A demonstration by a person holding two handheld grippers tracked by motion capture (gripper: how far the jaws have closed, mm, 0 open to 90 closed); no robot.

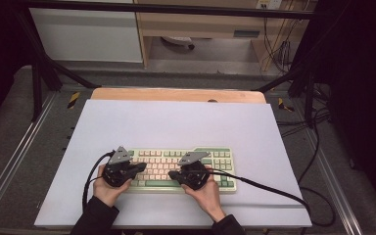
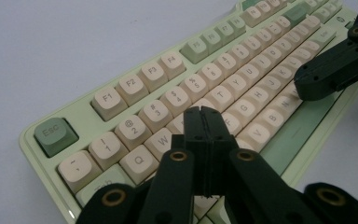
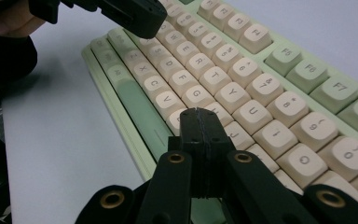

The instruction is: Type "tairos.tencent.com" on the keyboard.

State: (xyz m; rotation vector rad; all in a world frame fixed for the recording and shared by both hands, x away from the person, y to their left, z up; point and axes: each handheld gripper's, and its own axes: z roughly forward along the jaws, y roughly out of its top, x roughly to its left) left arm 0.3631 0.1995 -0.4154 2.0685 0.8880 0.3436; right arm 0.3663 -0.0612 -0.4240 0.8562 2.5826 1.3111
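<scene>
I hold both tongs pressed fully closed, gripping nothing: left gripper (image 2: 203, 114) over the keyboard (image 1: 225, 166) left half, right gripper (image 3: 198, 116) near its middle.

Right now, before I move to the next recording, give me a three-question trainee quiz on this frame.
1. True or false: both grippers, the left gripper and the right gripper, have their jaws shut with nothing between them.
2. What colour is the Esc key on the keyboard: A cream, B green, C black?
3. Fill in: the keyboard lies on a pale ____ covering the table.

Key: 1 true; 2 B; 3 sheet.
</scene>
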